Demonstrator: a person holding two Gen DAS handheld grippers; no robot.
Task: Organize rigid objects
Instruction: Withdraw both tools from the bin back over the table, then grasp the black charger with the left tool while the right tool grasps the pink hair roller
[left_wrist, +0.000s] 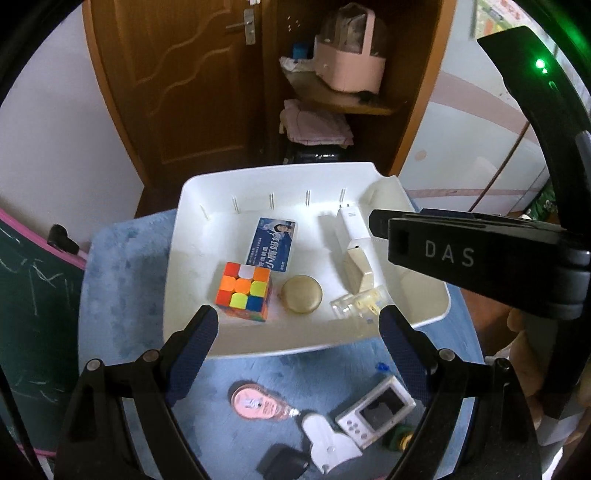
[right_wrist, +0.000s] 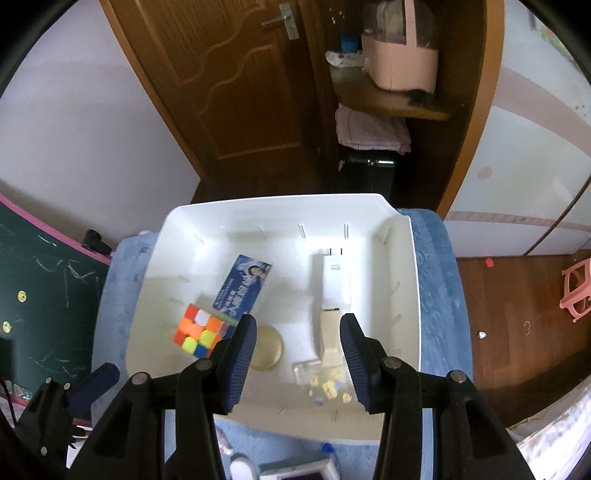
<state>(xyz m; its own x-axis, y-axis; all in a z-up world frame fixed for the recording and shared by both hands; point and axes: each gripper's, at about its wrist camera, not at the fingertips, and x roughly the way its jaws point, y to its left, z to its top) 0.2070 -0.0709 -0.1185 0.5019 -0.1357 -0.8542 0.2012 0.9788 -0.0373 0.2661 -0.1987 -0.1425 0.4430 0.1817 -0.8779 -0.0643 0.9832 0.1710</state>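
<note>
Fingers of the left gripper (left_wrist: 298, 325) stand wide apart with nothing between them, hanging over the near rim of a white tray (left_wrist: 192, 206) that sits on a blue mat (left_wrist: 122, 277). In the left wrist view the tray holds a puzzle cube (left_wrist: 243, 290) at about 9 o'clock of its floor, a blue card box (left_wrist: 272, 243) just behind it at 11, a round tan disc (left_wrist: 302, 294) beside the cube at centre, and a white charger (left_wrist: 354, 225) at 1 o'clock with a beige block (left_wrist: 360, 275) and a clear plug (left_wrist: 360, 304) below it. The right gripper's black body crosses in from 3 o'clock over the tray's right side, hiding part of that corner. Outside the tray, at 6 o'clock on the mat, lie a pink tape dispenser (left_wrist: 255, 402), a small white handheld console (left_wrist: 376, 410) and a white clip (left_wrist: 328, 439).

In the right wrist view the right gripper (right_wrist: 298, 330) is partly open and empty, its tips above the tray's near half (right_wrist: 413, 295). Its left finger covers part of the disc (right_wrist: 267, 349); its right finger stands beside the beige block (right_wrist: 330, 339). The cube (right_wrist: 199, 334) lies at 9 o'clock, the card box (right_wrist: 243, 282) at 11, the charger (right_wrist: 334, 280) at 12. A wooden door (right_wrist: 240, 74) rises behind.
</note>
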